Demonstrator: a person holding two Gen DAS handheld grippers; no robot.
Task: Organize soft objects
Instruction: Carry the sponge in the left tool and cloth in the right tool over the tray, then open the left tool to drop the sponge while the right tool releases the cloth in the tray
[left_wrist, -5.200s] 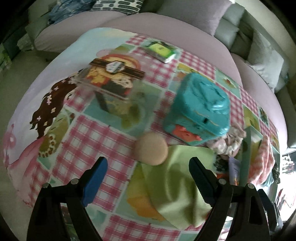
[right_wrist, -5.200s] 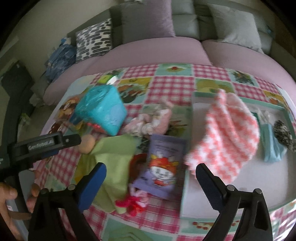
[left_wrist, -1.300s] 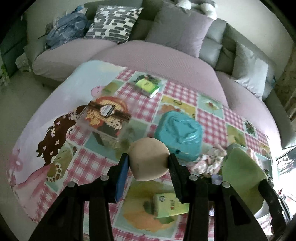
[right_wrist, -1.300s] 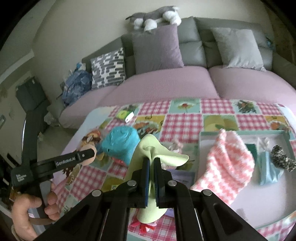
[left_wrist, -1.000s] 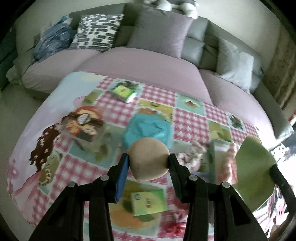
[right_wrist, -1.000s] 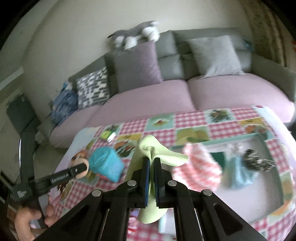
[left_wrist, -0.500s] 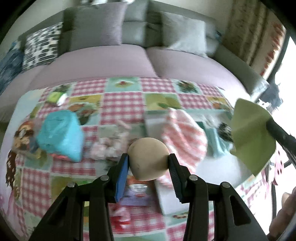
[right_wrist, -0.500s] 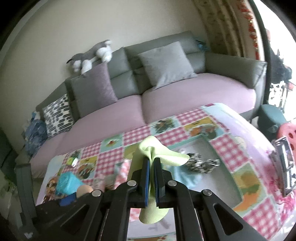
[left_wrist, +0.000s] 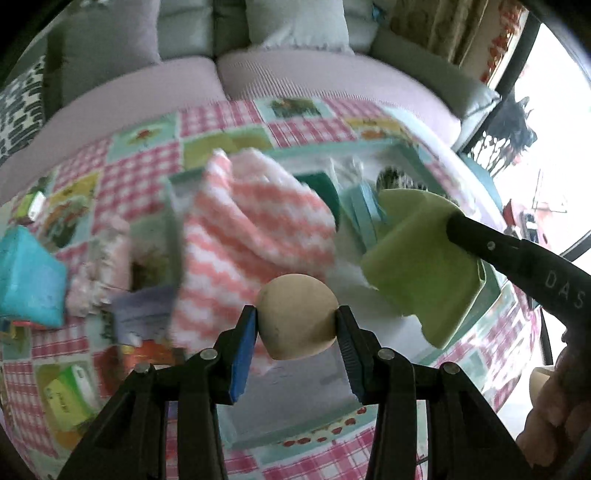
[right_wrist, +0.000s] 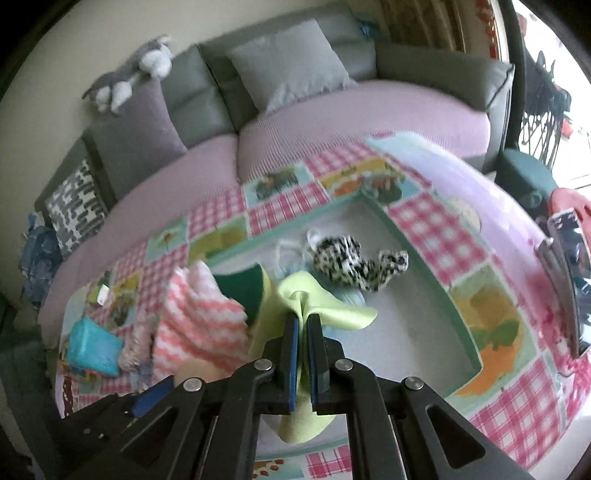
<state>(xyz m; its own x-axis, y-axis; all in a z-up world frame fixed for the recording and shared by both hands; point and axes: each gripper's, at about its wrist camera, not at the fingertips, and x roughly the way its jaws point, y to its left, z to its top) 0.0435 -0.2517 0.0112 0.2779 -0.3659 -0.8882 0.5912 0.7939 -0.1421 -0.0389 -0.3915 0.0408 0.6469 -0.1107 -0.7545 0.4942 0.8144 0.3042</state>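
Observation:
My left gripper (left_wrist: 295, 325) is shut on a round beige sponge puff (left_wrist: 297, 317) and holds it over the near part of a shallow teal-rimmed tray (left_wrist: 258, 434). My right gripper (right_wrist: 302, 332) is shut on a light green cloth (right_wrist: 325, 304), which hangs over the tray (right_wrist: 432, 273). In the left wrist view the green cloth (left_wrist: 421, 258) dangles from the right gripper's black arm at the right. A pink-and-white knitted cloth (left_wrist: 251, 229) drapes over the tray's left rim. Inside the tray lie a black-and-white speckled scrunchie (right_wrist: 354, 262) and a light blue item (left_wrist: 364, 218).
Left of the tray on the checked tablecloth are a teal box (left_wrist: 27, 277), a pale pink bundle (left_wrist: 99, 266), a purple packet (left_wrist: 142, 314) and a green packet (left_wrist: 68, 395). A grey and lilac sofa (right_wrist: 332, 122) runs behind the table. A hand (left_wrist: 554, 417) shows at lower right.
Both grippers swung right from the table's left side and came down over the tray, each keeping its load. The tray now fills the middle of both views.

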